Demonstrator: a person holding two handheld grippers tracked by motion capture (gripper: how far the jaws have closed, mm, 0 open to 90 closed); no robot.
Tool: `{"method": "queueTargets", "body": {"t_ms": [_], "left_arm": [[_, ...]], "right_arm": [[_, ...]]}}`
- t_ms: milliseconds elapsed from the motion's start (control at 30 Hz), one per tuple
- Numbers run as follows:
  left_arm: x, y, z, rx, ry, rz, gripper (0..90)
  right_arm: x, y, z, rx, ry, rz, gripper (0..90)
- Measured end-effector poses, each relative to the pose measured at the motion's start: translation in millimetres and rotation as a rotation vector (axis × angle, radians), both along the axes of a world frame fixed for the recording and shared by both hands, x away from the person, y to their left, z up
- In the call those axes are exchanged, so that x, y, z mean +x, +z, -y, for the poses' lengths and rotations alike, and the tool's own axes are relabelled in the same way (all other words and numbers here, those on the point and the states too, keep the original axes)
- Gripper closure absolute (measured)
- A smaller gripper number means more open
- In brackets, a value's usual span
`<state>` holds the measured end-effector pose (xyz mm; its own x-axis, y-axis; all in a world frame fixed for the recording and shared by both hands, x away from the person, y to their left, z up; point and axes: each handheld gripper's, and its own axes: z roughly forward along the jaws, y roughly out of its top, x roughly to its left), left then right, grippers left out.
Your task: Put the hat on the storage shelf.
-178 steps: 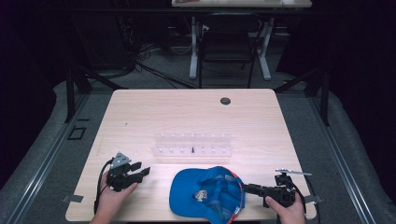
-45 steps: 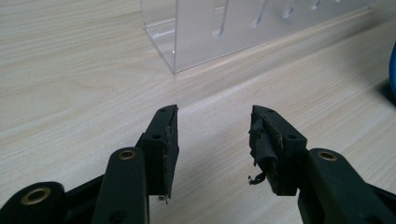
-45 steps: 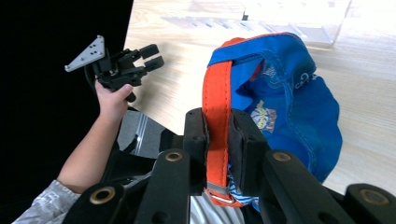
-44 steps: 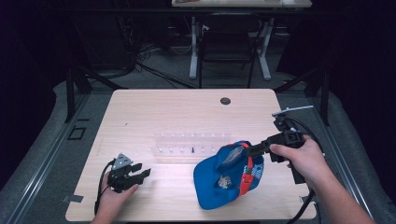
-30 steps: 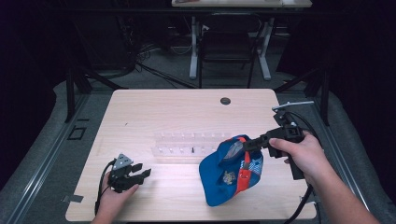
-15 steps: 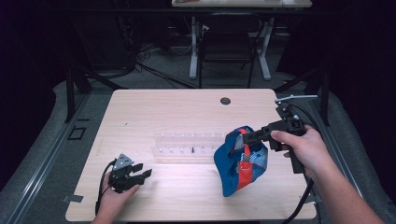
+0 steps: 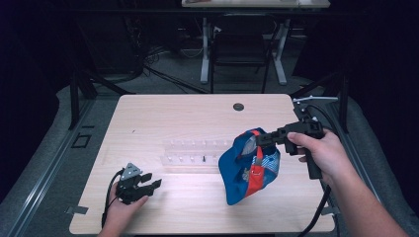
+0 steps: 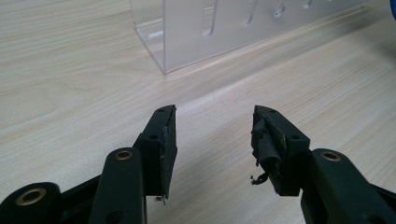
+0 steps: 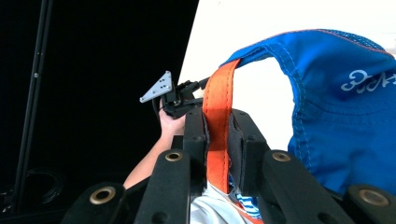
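A blue cap (image 7: pixel 247 168) with an orange strap (image 7: pixel 258 165) hangs in the air over the right half of the table (image 7: pixel 173 113). My right gripper (image 7: pixel 259 139) is shut on that strap; in the right gripper view the orange strap (image 9: pixel 218 93) is pinched between the pads of the right gripper (image 9: pixel 219 121), and the blue crown (image 9: pixel 336 112) droops to the right. My left gripper (image 7: pixel 154 186) rests near the front left of the table, open. Only bare wood lies between the jaws of the left gripper (image 8: pixel 214 135).
A clear plastic rack (image 7: pixel 192 150) with slots stands mid-table, just left of the hanging cap, and shows close ahead as the rack (image 8: pixel 210 28) in the left gripper view. A black round grommet (image 7: pixel 238 106) sits at the far edge. Dark floor and desk legs surround the table.
The right gripper has carried the cap up off the table's front and away toward the far right, so the cap now dangles by its strap. The left gripper has stayed put.
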<state>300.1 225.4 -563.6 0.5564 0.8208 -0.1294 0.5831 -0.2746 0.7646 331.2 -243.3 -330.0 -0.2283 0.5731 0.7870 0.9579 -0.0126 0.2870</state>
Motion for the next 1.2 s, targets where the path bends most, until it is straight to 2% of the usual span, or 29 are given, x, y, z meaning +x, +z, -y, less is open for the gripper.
{"method": "queueTargets", "body": {"t_ms": [200,567,1200], "left_arm": [[-0.2,-0.5,2.3,-0.007,-0.001,0.000,50.4],[-0.2,-0.2,2.2,-0.006,-0.004,0.001,50.4],[-0.8,0.6,2.7,-0.010,-0.012,0.001,50.3]], "right_arm": [[1.5,6.7,-2.3,0.030,0.004,0.023,78.2],[7.9,18.4,-8.9,0.074,0.003,0.032,78.3],[27.1,33.1,-34.1,0.109,0.018,0.044,78.3]]}}
